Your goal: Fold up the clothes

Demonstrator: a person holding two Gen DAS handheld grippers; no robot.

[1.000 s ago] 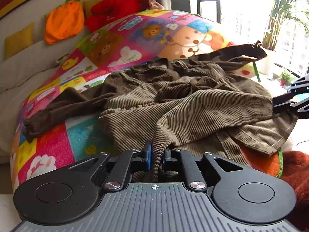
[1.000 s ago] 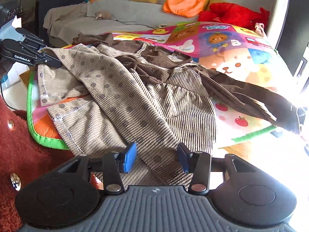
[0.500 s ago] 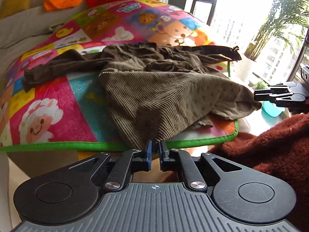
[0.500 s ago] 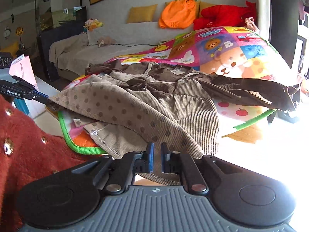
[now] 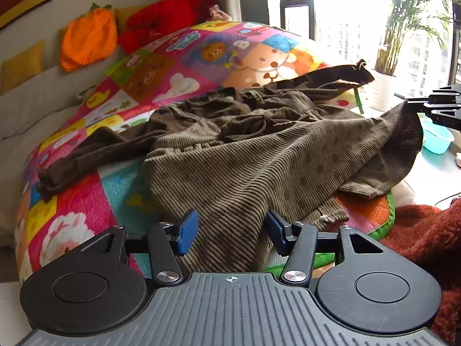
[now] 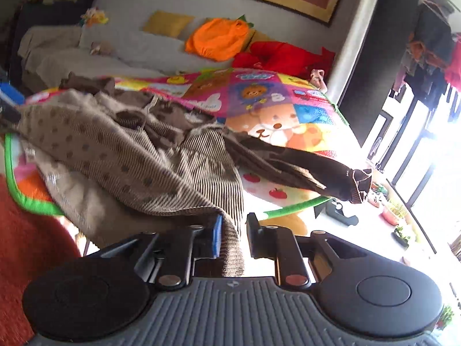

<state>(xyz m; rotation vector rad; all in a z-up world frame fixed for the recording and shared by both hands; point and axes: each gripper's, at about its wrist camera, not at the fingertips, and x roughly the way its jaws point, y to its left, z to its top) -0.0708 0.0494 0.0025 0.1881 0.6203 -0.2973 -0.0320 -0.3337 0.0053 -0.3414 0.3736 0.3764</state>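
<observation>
**A:** Status on the left gripper (image 5: 232,232)?

**B:** Jaws wide apart, blue pads (image 5: 188,232) either side of the near hem. Cloth runs between them but neither pad presses on it, so no grip.

**A:** And the right gripper (image 6: 234,238)?

**B:** Jaws mostly closed, with a narrow gap. A fold of the garment's edge hangs through that gap, against the blue pad on one side. Left wrist view shows the same gripper (image 5: 432,106) at the far right with the hem corner lifted off the mat and pulled taut to its tips, so it has hold of the cloth.

**A:** Where's the garment?

**B:** Brown ribbed corduroy dress (image 5: 259,155) with faint polka dots, lying crumpled on the colourful cartoon play mat (image 5: 184,60). The skirt end faces the left camera, draped over the mat's green-trimmed edge (image 5: 390,204). One dark sleeve (image 5: 86,155) lies stretched out flat to the left on the mat. The other sleeve (image 6: 302,170) sticks out past the mat edge on the window side, its cuff in the air.

**A:** Right view sharp?

**B:** Blurred on its left side. The dotted underside of the skirt (image 6: 95,147) is turned up there.

**A:** Surroundings?

**B:** Orange pumpkin cushion (image 5: 88,40) and red plush (image 5: 164,20) against the wall behind the mat. Rust-red fuzzy fabric (image 5: 426,230) is near right, with a teal bowl (image 5: 436,138) beyond the lifted corner.
</observation>
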